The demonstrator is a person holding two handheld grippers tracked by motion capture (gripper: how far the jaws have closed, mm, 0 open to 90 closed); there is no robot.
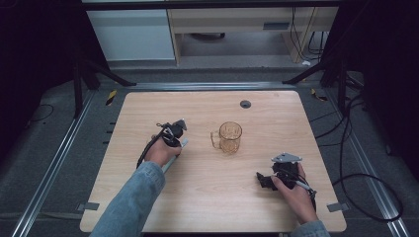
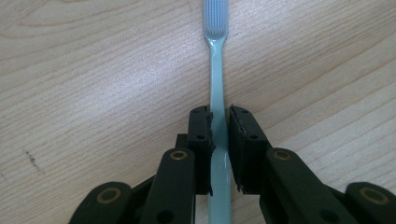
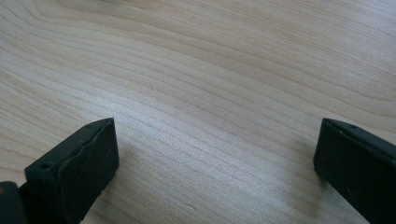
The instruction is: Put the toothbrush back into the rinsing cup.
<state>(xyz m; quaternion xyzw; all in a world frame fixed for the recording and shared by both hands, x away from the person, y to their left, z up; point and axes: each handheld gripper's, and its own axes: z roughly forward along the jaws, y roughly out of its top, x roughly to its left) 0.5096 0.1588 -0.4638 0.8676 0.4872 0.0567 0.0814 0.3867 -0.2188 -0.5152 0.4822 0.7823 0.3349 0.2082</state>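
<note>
A: Left gripper (image 2: pixel 219 135), own view. Black jaws, matte, brass-coloured pivot pins. They are clamped on a toothbrush (image 2: pixel 218 93): pale green translucent handle, thin and straight, running out ahead of the jaws to a ribbed bluish head at the top edge.

B: Pads?

A: Rough-edged, pressed against both sides of the handle. The brush lies along the table (image 2: pixel 93 93), light wood grain, smooth (one small dark scuff down-left of the jaws).

B: High view agrees. Left gripper (image 1: pixel 177 140) in the left hand (image 1: pixel 160 153), denim sleeve (image 1: pixel 133 202) behind; a bit of toothbrush (image 1: pixel 184 144) pokes out beside it.

A: Right gripper (image 3: pixel 215 158)?

B: Jaws wide apart, holding nothing, bare wood between them. Blocky black pads, left one ragged on its face. In the high view the right gripper (image 1: pixel 267 180) rests low near the near-right part of the table (image 1: pixel 276 113), right hand (image 1: pixel 294 192) round it, grey three-cornered plate (image 1: pixel 286 158) on top.

A: Between the two?

B: A glass mug (image 1: pixel 230 137), amber-tinted, clear, handle turned toward the left gripper. It stands just beyond and between the tongs, apart from both. Open board on every other side.

A: Edges?

B: Rounded corners; a dark round grommet (image 1: pixel 245 104) beyond the mug. Cables (image 1: pixel 356 163) loop on the floor past the right gripper.
</note>
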